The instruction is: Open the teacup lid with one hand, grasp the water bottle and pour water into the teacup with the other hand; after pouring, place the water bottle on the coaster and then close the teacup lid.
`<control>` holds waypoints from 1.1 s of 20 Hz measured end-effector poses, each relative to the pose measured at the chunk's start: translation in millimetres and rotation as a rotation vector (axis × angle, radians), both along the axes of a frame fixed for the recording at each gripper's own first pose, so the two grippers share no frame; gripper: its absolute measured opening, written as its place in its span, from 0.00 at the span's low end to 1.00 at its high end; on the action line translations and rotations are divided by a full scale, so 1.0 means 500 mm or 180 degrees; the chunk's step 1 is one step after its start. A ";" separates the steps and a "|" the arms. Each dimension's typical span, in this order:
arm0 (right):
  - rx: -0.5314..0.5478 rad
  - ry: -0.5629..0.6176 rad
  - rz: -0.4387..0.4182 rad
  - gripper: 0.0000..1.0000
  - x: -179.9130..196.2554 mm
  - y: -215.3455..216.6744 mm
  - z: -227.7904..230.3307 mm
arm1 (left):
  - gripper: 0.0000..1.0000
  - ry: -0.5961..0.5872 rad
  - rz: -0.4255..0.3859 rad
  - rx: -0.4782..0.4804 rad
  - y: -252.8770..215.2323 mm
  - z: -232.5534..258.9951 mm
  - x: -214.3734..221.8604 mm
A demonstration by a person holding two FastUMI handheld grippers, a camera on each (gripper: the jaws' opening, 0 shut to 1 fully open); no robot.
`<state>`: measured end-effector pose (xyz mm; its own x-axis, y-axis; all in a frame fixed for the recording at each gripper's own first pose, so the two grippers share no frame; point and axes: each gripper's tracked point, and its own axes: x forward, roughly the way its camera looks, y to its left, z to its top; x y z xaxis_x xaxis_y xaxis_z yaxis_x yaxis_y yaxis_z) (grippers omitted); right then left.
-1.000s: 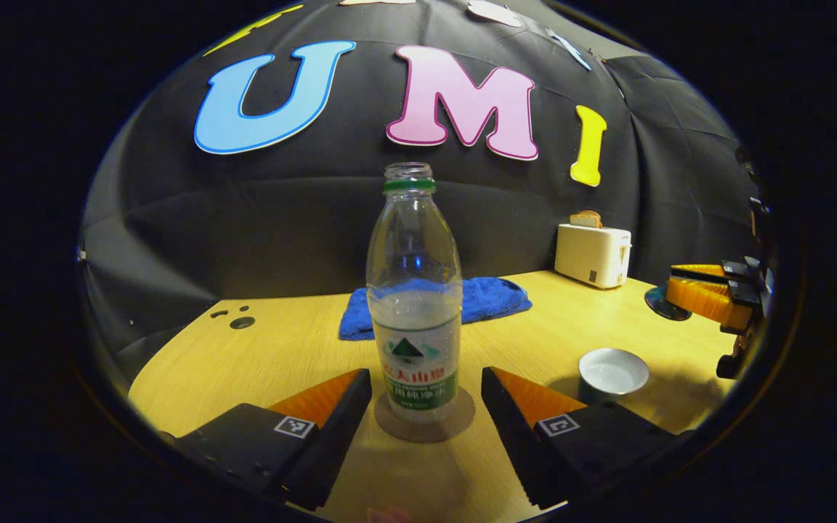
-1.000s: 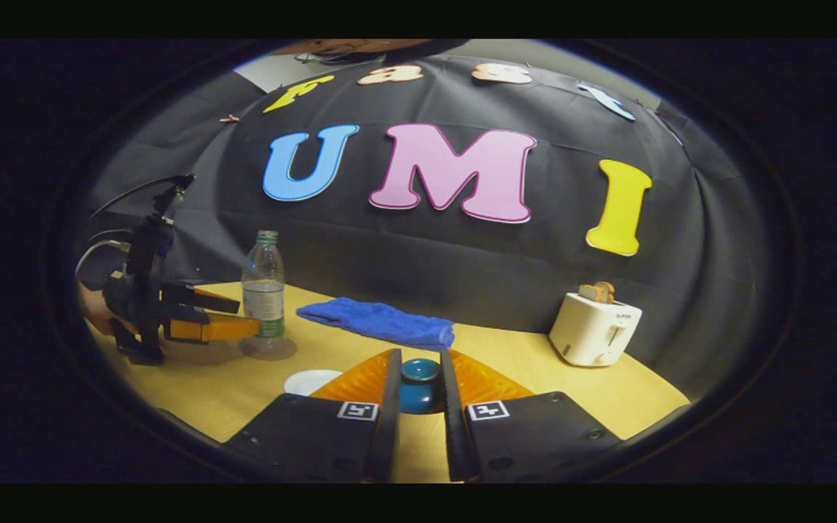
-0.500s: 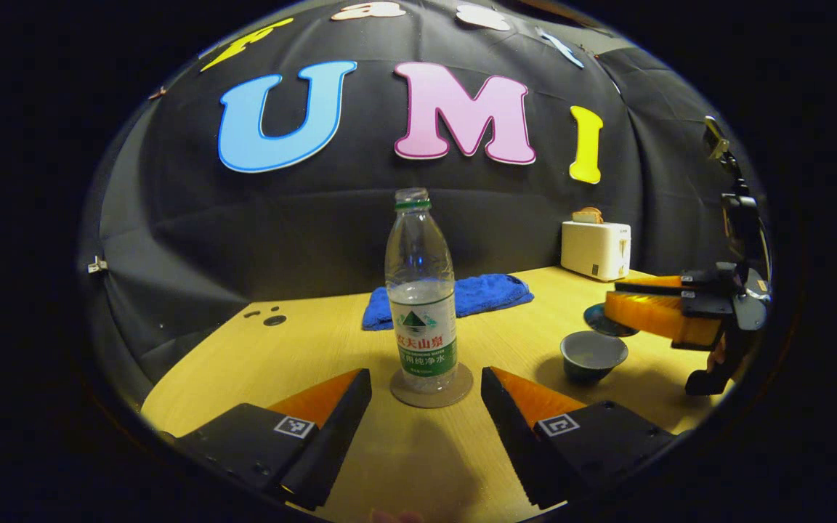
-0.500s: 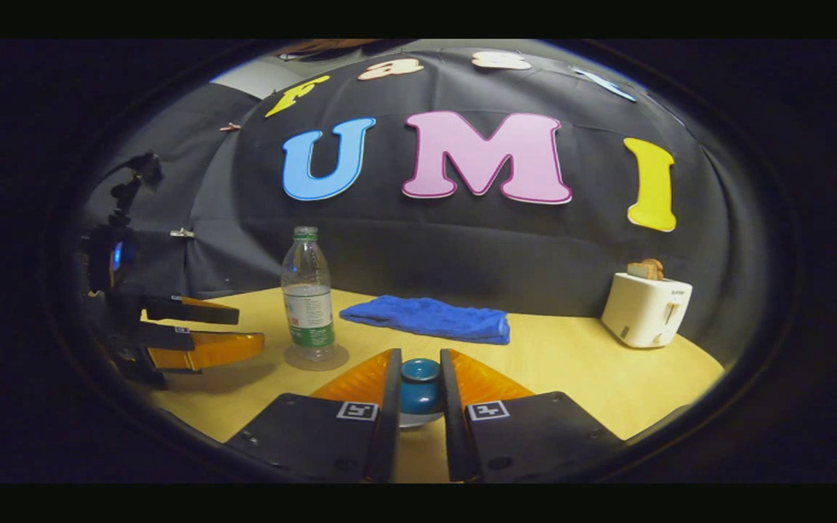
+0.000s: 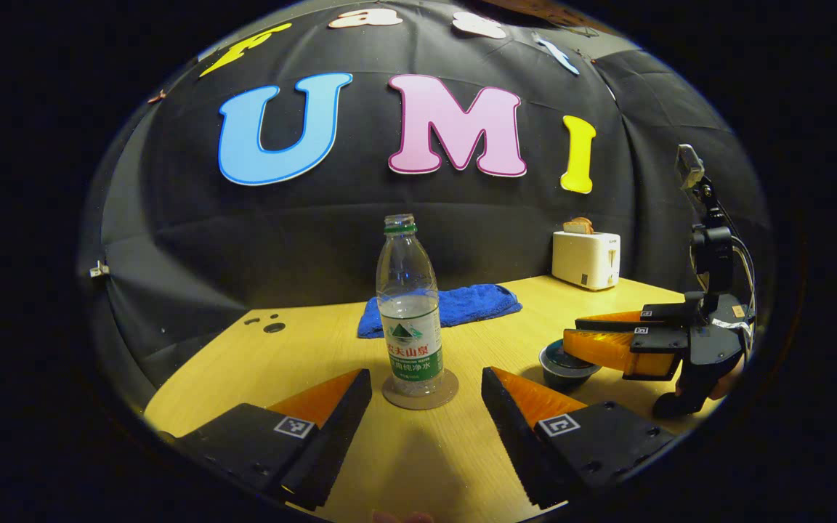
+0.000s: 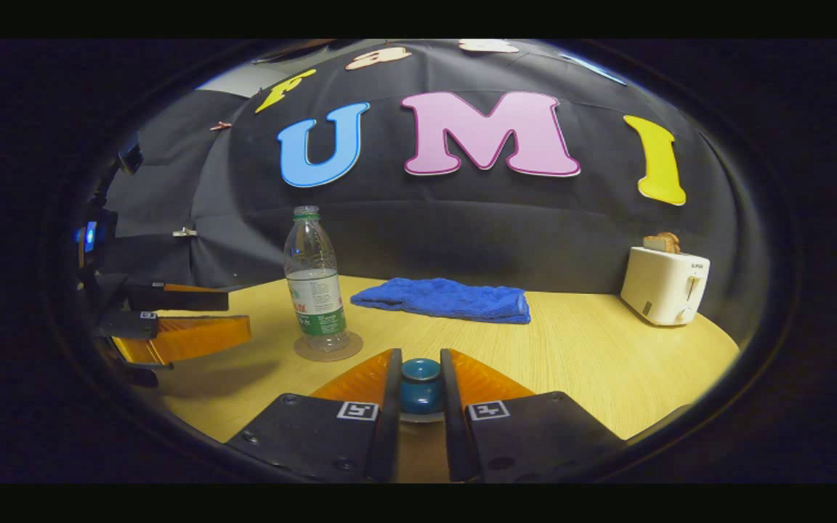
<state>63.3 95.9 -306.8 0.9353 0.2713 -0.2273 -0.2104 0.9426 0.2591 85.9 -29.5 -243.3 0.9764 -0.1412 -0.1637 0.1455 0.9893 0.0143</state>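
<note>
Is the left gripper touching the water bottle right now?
Apart. In the left gripper view, the left gripper is open, and bare table shows between each finger and the water bottle standing on its coaster.

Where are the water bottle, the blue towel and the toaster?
water bottle [image 5: 410,349], left gripper view, label.
blue towel [image 6: 442,299], right gripper view, middle.
toaster [image 6: 664,285], right gripper view, front face.

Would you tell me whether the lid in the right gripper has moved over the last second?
Yes. In the left gripper view, the lid held by the right gripper has come down onto the teacup, which a second ago stood open beside the toaster-side edge.
</note>
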 end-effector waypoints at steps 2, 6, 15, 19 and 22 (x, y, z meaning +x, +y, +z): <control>-0.0016 0.0002 0.0001 0.30 0.002 0.000 -0.001 | 0.96 -0.0026 -0.0031 0.0043 -0.004 0.008 0.003; -0.0067 0.0052 0.0017 0.30 0.005 0.004 -0.011 | 0.96 -0.0046 -0.0044 0.0020 -0.007 0.012 0.009; -0.0102 -0.0035 -0.0010 0.64 -0.004 -0.016 0.025 | 0.96 -0.0055 0.0119 -0.0033 0.028 0.026 -0.010; -0.0131 -0.0233 -0.0062 0.72 -0.019 -0.045 0.138 | 0.95 -0.0014 0.0327 -0.0058 0.049 0.069 -0.033; -0.0022 -0.0287 -0.0060 0.73 -0.037 -0.059 0.258 | 0.95 -0.0044 0.0495 -0.0085 0.062 0.145 -0.058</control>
